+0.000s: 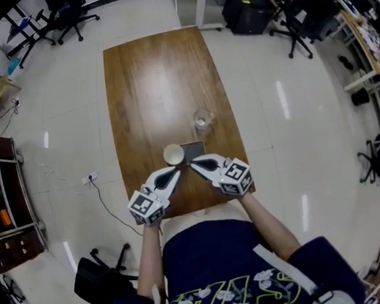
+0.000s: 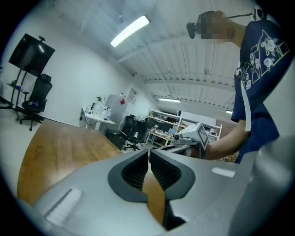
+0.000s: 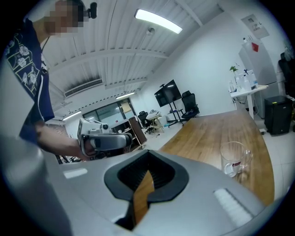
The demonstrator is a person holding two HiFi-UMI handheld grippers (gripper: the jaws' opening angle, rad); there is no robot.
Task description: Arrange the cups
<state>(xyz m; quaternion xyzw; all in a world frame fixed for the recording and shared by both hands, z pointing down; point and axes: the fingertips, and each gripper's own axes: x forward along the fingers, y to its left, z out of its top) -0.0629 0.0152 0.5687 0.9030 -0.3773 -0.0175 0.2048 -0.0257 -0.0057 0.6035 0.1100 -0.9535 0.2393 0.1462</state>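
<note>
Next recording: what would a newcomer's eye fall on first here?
A long wooden table fills the middle of the head view. At the person's end a pale cup stands next to a dark square mat, with a clear glass mug a little farther up. Just below them the left gripper and right gripper angle toward each other, jaws shut on nothing.

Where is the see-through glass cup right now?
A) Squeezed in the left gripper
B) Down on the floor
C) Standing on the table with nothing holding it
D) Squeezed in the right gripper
C: the glass cup stands on the wooden table, beyond the left gripper and the right gripper, whose jaws are both shut with nothing between them.
</note>
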